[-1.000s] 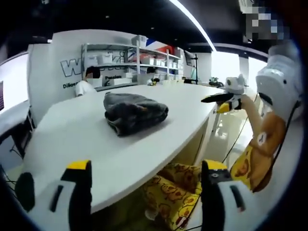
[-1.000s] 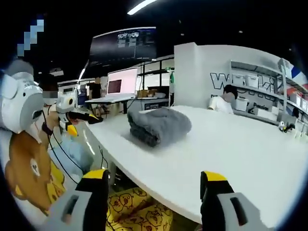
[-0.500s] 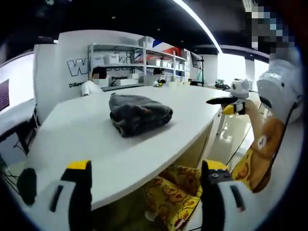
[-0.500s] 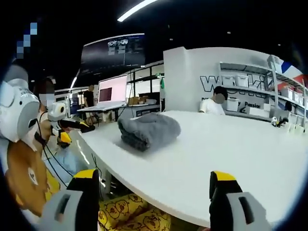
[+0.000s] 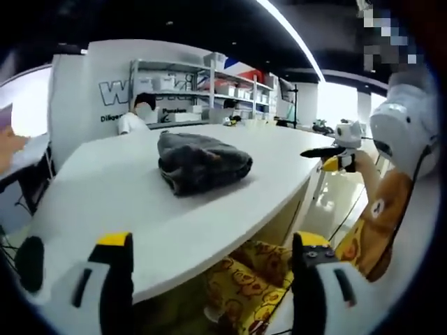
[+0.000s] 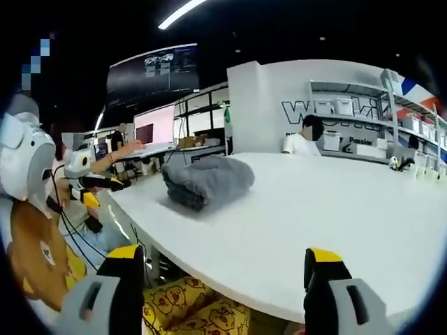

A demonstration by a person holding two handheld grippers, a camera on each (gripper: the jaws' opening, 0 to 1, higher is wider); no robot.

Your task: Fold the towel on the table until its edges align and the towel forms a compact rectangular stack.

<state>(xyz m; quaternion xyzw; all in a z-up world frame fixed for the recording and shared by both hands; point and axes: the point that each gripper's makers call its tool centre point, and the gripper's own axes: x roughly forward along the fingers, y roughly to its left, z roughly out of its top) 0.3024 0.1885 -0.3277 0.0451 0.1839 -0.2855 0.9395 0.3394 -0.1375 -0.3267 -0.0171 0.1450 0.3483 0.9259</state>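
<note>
Lying folded in a compact grey bundle at frame centre on the white counter [image 5: 105,202], the towel [image 5: 199,162] looks finished, so the left tongs [image 5: 209,262] and right tongs [image 6: 223,276] hang wide and empty at the bottom edge

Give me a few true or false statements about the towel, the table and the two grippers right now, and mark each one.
1. The towel lies bundled in a thick grey heap on the white table. True.
2. The left gripper is clamped on the towel. False: its jaws stand open near the table's edge, apart from the towel.
3. The right gripper holds nothing. True: its jaws are open and empty.
4. The towel is spread flat across the whole table. False: it is a compact bundle on a small part of it.
5. A person sits at the far side of the table. True.
</note>
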